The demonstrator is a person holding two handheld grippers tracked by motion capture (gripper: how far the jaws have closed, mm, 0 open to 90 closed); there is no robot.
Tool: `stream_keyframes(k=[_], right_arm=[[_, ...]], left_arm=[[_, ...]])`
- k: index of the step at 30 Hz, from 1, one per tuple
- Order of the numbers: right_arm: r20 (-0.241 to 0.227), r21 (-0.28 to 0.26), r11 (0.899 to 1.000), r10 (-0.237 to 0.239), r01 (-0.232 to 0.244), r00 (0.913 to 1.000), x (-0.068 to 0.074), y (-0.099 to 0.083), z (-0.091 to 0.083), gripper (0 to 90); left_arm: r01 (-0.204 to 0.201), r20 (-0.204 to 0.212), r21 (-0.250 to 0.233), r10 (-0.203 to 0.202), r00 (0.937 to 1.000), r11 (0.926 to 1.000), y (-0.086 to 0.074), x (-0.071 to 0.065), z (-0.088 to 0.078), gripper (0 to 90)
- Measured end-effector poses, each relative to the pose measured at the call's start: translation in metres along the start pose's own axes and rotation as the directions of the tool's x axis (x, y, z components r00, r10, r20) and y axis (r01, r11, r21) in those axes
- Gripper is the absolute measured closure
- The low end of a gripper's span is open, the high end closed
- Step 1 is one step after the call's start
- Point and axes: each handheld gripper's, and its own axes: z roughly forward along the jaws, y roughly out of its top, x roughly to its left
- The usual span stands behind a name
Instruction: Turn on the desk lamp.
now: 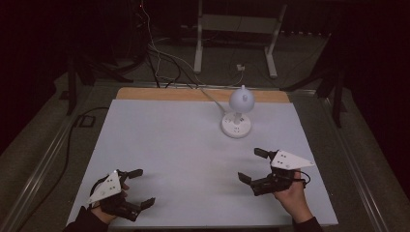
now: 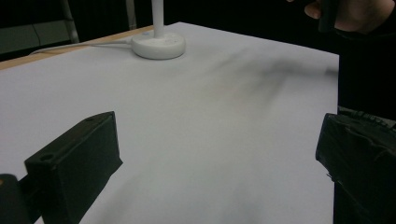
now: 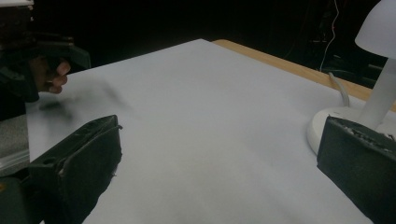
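A small white desk lamp with a round base and a domed head stands on the white table sheet toward the back right; its base and its stem and shade also appear in the gripper views. My left gripper rests at the front left corner of the sheet, jaws wide apart and nothing between them. My right gripper sits at the front right, below the lamp, also open and empty. Each is held by a hand.
A white cable runs from the lamp off the back edge, where a wooden strip shows. Beyond the table stand a white frame and dark cables on the floor. The sheet's middle is bare.
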Motion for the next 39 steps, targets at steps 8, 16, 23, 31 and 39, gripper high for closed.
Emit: stream_keyframes(k=[8,16,23,31,39], right_arm=[[0.026,0.009,1.000,0.016,-0.016,0.9995,-0.010,0.003,0.009,0.0],[0.073,0.017,1.000,0.013,-0.014,0.9973,-0.023,0.007,0.017,0.0],[0.105,0.023,1.000,0.015,-0.017,0.9944,-0.036,0.010,0.024,0.0],[0.143,0.034,0.999,0.031,-0.036,0.9893,-0.054,0.013,0.035,0.0],[0.166,0.054,0.996,0.067,-0.077,0.9838,-0.075,0.013,0.048,0.0]], left_arm=[[-0.002,0.001,0.003,0.002,1.0000,1.0000,0.000,0.000,0.000,0.4],[0.001,0.000,0.002,-0.001,1.0000,1.0000,0.000,0.000,0.000,0.4],[0.004,-0.003,0.001,-0.004,1.0000,1.0000,0.000,0.000,-0.001,0.4],[-0.002,-0.004,0.003,0.002,1.0000,1.0000,0.000,-0.001,-0.001,0.4],[-0.001,-0.004,-0.005,0.001,1.0000,1.0000,0.001,0.000,-0.001,0.4]])
